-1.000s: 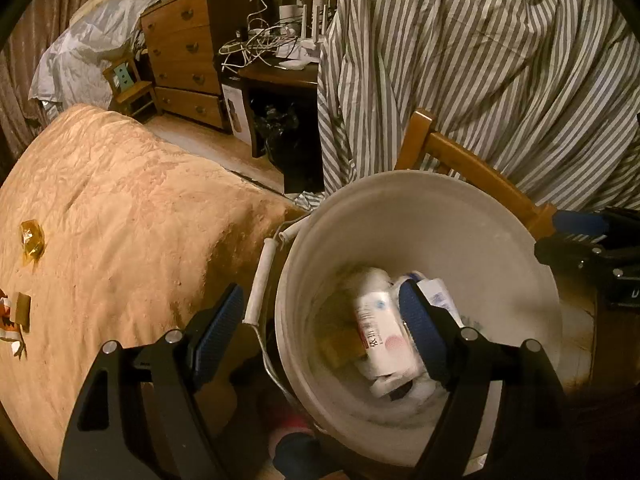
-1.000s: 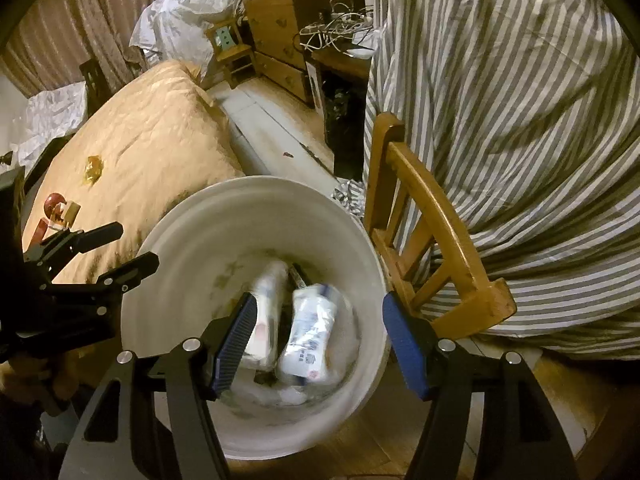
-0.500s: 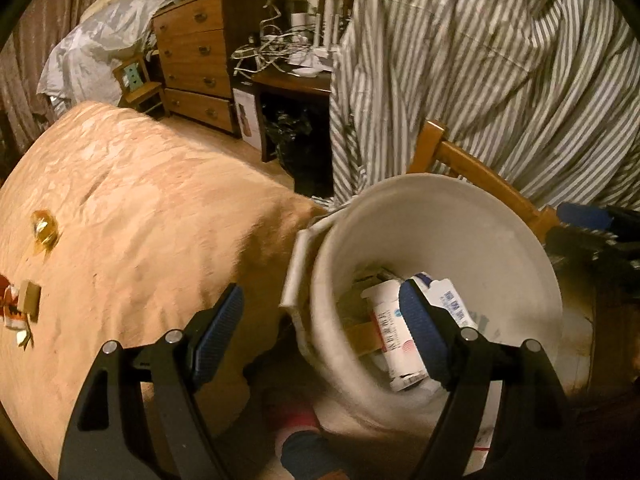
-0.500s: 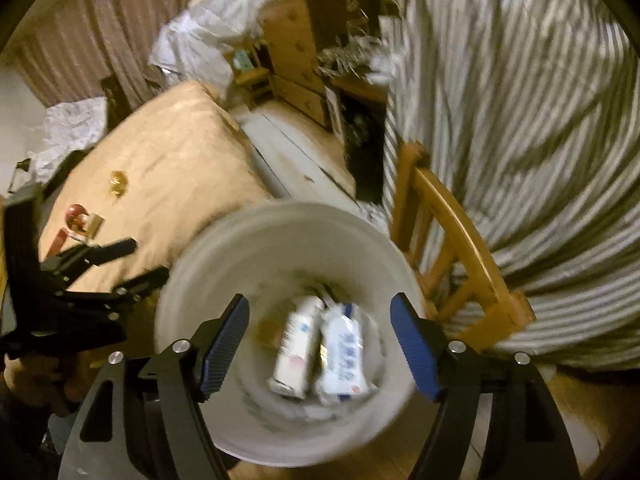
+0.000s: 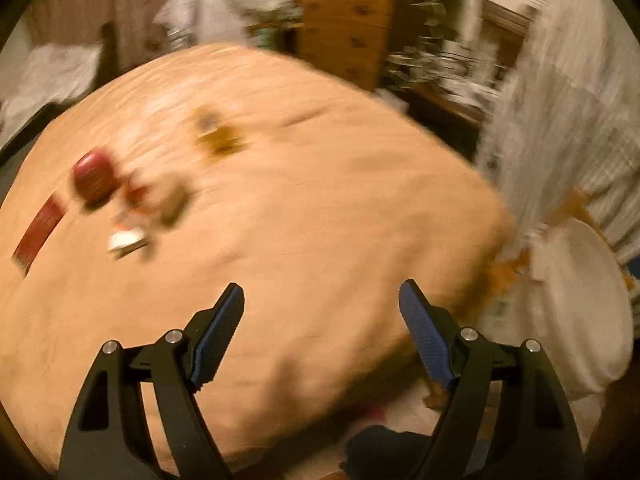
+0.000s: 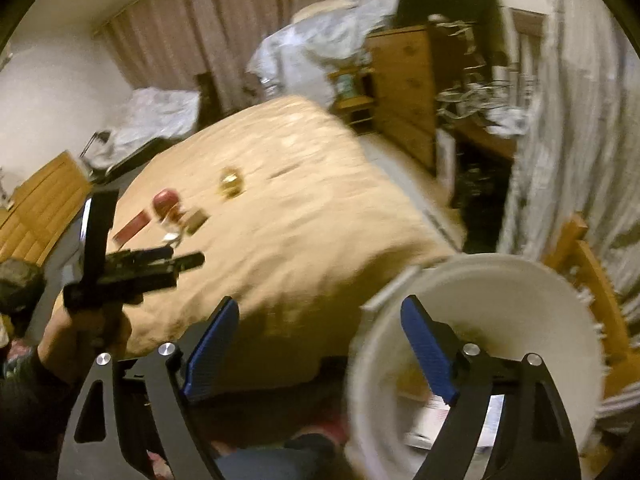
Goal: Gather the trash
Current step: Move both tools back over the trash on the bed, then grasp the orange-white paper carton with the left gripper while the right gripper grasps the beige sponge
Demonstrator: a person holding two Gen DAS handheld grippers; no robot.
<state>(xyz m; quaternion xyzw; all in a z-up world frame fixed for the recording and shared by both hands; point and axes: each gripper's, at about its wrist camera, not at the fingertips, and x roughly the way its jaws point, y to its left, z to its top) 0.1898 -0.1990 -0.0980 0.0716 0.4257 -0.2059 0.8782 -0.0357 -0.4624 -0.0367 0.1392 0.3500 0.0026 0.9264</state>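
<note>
**Holding Both Tongs Wide Over Cover and Bucket**

Holding the left tongs (image 5: 320, 286) spread wide, with nothing between the blue pads (image 5: 218, 336) except the blurred tan cover (image 5: 320, 220) below. Holding the right tongs (image 6: 319, 301) wide as well, having just been opening them, and gripping nothing. Looking past one pad at the cover's near edge and past the other into the white bucket (image 6: 520, 276). Making out collected trash (image 6: 436, 414) low inside the bucket: pale packaging, partly hidden behind the right-hand pad and too smeared for reading. Gripping the handle of the left tongs in a hand (image 6: 92, 328) at the left edge of the right wrist view, beside the cover's near side.

Finding the uncollected pieces farther out on the cover, well apart from both tongs. Seeing a white scrap (image 5: 128, 238), a flat red strip (image 5: 40, 232) and a round dark-red thing (image 5: 94, 176) clustering near one another. Seeing a golden wrapper (image 5: 220, 140) lying alone a little beyond them. Not managing, through the blur, any telling of what each piece is.

Placing the bucket just beside the cover's near corner, with a wooden chair (image 6: 588, 280) right behind it and a striped cloth (image 6: 580, 120) hanging beyond the chair. Catching, farthest off, a chest of drawers (image 6: 404, 92), a crumpled white sheet (image 6: 320, 40) next to it, and brownish curtains (image 6: 192, 28) along the back wall.
</note>
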